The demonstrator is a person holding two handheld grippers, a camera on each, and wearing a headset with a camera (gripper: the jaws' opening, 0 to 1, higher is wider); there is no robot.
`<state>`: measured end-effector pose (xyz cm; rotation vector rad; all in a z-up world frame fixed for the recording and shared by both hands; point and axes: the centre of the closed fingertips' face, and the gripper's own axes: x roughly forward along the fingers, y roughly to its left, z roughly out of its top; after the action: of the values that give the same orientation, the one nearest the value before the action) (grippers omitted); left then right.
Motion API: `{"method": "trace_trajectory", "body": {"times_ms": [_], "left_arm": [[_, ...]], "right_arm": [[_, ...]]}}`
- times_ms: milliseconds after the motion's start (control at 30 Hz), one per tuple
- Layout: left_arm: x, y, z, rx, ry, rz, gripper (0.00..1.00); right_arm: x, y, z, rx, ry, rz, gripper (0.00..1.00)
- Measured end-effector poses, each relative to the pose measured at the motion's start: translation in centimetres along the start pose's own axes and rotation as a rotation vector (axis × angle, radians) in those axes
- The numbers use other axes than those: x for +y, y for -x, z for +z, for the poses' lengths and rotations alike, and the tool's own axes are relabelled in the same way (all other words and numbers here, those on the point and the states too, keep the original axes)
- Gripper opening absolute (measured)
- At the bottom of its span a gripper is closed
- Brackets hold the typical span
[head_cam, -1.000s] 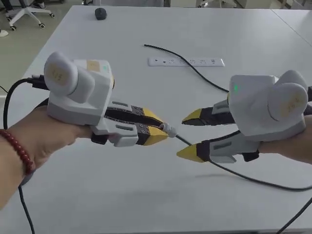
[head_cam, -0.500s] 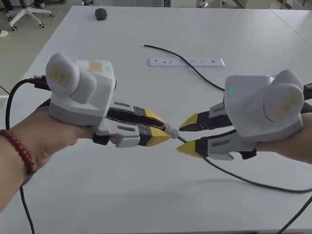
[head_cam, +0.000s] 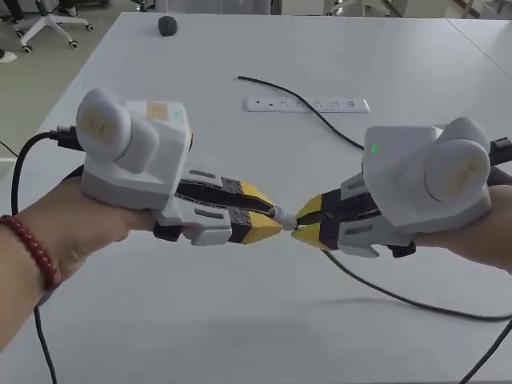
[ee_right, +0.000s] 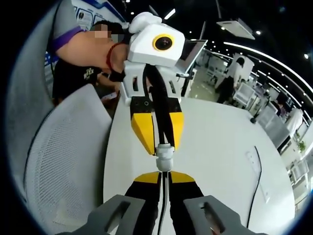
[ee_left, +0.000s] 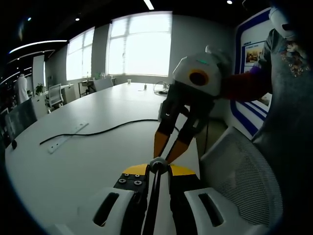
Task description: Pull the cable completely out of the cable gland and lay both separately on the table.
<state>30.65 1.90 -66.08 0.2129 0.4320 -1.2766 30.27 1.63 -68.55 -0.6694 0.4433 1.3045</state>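
Note:
My left gripper (head_cam: 270,222) is shut on the small pale cable gland (head_cam: 282,216), held above the white table (head_cam: 240,320). The gland also shows between this gripper's yellow tips (ee_left: 157,164). My right gripper (head_cam: 304,225) meets it tip to tip from the right and is shut on the black cable (head_cam: 400,298) just behind the gland. From there the cable drops and trails off to the right across the table. In the right gripper view the gland (ee_right: 164,155) sits just beyond my right gripper (ee_right: 165,177), with the cable (ee_right: 163,200) running back between its jaws.
A white power strip (head_cam: 308,104) lies at mid table, with another black cable (head_cam: 276,84) crossing it. A dark round object (head_cam: 167,25) sits at the far edge. Office chairs (head_cam: 48,16) stand beyond the table. A mesh chair back (ee_right: 63,161) is close by.
My right gripper has moved left up to the gland, and its jaws have gone from open to shut on the cable. The left gripper has held steady with the gland.

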Motion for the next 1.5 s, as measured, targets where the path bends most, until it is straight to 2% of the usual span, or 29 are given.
{"method": "trace_trajectory", "body": {"times_ms": [333,767,1067,1500], "left_arm": [[-0.1,0.0,0.0,-0.001,-0.001,-0.002,0.16],[0.0,0.5,-0.1,-0.007,0.002,0.006,0.16],[0.3,1.3,0.3,-0.03,0.012,0.021,0.16],[0.7,1.5,0.0,-0.029,0.016,0.03,0.16]], "right_arm": [[0.1,0.1,-0.3,0.008,0.003,0.004,0.0],[0.0,0.6,-4.0,0.073,-0.04,-0.003,0.0],[-0.5,0.8,-6.4,0.116,-0.08,-0.013,0.0],[-0.9,1.3,-8.3,0.159,-0.117,-0.028,0.0]]}}
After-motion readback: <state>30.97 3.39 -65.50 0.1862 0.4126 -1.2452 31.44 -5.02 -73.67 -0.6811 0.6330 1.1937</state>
